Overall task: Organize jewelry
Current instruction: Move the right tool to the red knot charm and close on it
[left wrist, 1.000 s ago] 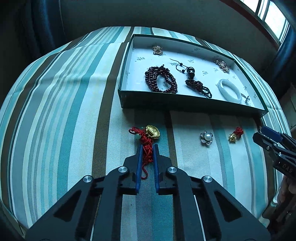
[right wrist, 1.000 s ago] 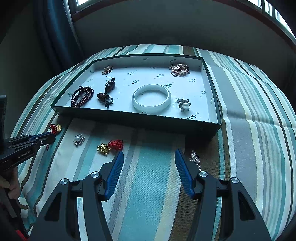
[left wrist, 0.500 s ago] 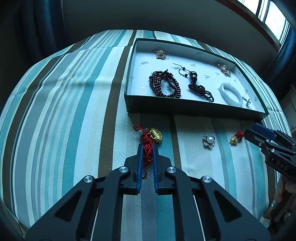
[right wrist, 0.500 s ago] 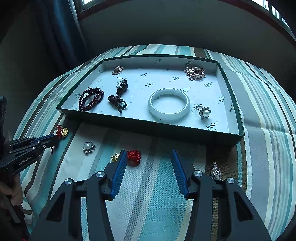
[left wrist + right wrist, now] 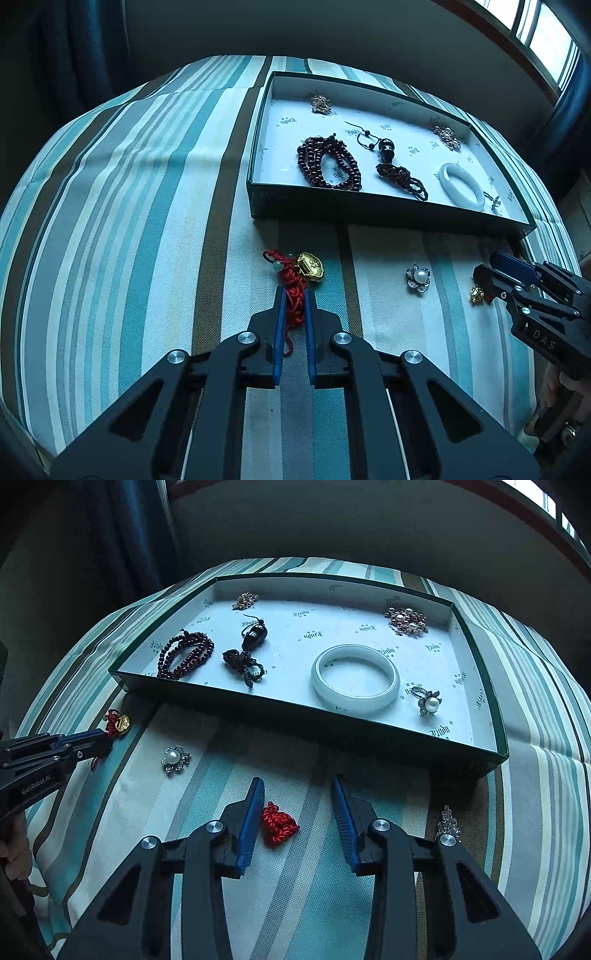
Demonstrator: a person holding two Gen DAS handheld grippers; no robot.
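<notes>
My right gripper [image 5: 297,819] is spread wide around the red knot charm [image 5: 279,823] on the cloth, nearer my left-side finger, while my left gripper [image 5: 294,299] pinches the red cord [image 5: 293,295] lengthwise.

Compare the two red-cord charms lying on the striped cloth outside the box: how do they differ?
Grip: the left gripper is shut on the gold lock charm's red cord; the small red knot charm lies loose between the open right gripper's fingers.
Size: the lock charm's gold piece is bigger than the knot charm's gold bead.
Cord: the lock charm trails a long cord; the knot charm's is a compact knot.
Both lie outside the box.
</notes>
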